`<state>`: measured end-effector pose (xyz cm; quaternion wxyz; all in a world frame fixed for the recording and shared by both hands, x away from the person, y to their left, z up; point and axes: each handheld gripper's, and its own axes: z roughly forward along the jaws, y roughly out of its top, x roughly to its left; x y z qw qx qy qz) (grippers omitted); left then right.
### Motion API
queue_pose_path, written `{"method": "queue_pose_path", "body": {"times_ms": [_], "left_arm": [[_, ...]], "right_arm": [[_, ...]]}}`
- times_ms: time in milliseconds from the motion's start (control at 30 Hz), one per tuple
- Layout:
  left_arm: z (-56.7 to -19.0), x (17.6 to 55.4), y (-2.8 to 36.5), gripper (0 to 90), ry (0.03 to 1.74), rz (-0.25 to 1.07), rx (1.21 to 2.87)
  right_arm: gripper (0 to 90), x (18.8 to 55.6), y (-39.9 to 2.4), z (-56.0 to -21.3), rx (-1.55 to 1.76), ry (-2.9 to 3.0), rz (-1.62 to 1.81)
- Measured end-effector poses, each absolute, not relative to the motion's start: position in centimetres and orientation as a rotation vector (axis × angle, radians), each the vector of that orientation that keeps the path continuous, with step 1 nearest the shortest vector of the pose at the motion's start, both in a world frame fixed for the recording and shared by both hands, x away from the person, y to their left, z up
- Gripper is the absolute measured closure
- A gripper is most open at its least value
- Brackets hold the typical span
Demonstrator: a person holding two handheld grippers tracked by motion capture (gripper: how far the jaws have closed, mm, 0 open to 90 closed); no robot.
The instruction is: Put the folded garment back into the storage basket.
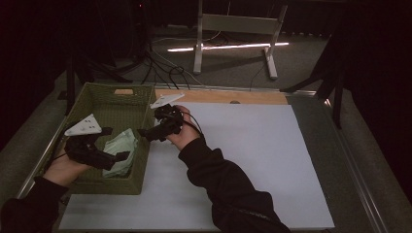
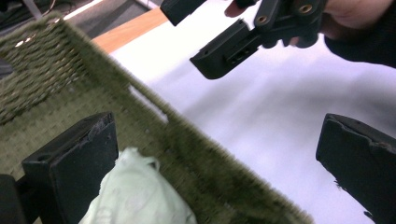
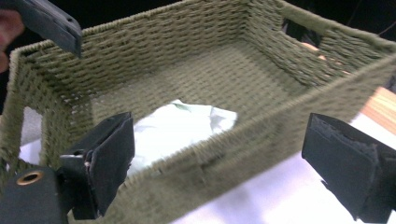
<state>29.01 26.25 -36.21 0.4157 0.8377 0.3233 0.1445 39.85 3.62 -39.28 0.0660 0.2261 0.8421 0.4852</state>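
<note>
A green woven basket (image 1: 142,121) stands at the table's left with a crumpled pale green cloth (image 1: 119,146) inside. My left gripper (image 1: 117,143) hovers over the basket's near part, open, with nothing between its jaws. In the left gripper view this gripper (image 2: 215,172) straddles the basket's right wall (image 2: 187,140), one jaw just beside the cloth (image 2: 140,198). My right gripper (image 1: 146,127) is open and empty just outside that same wall, pointing at it. In the right gripper view it (image 3: 229,168) looks over the rim (image 3: 261,121) at the cloth (image 3: 180,123).
A white mat (image 1: 252,155) covers most of the table to the right of the basket. A wooden strip (image 1: 228,96) runs along the back edge. Cables and a stand's legs (image 1: 233,43) lie on the floor behind. A metal rail (image 1: 362,179) borders the right side.
</note>
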Motion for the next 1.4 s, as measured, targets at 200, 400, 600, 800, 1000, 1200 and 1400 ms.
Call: {"method": "queue_pose_path", "body": {"times_ms": [200,400,600,800,1000,1200,1400], "left_arm": [[-35.6,28.6,23.9,0.4,0.749,0.347,2.110],[-35.2,28.4,22.2,0.4,0.711,0.336,2.113],[-35.2,27.8,19.9,0.4,0.647,0.312,2.109],[-35.4,27.2,17.7,0.4,0.581,0.298,2.137],[-36.1,26.7,15.6,0.4,0.528,0.276,2.158],[-37.1,26.1,13.7,0.5,0.476,0.263,2.191],[-38.6,25.8,12.3,0.5,0.455,0.246,2.211]], "right_arm": [[9.3,39.7,1.2,-39.1,0.698,2.523,1.458],[9.4,39.3,-0.9,-39.2,0.715,2.500,1.456],[9.4,38.4,-3.6,-39.5,0.712,2.491,1.449],[9.4,37.6,-5.9,-40.2,0.716,2.496,1.434],[9.4,37.1,-7.9,-41.1,0.740,2.486,1.434],[9.4,36.2,-9.5,-42.4,0.735,2.498,1.427],[9.4,34.9,-11.1,-44.4,0.731,2.520,1.408]]}}
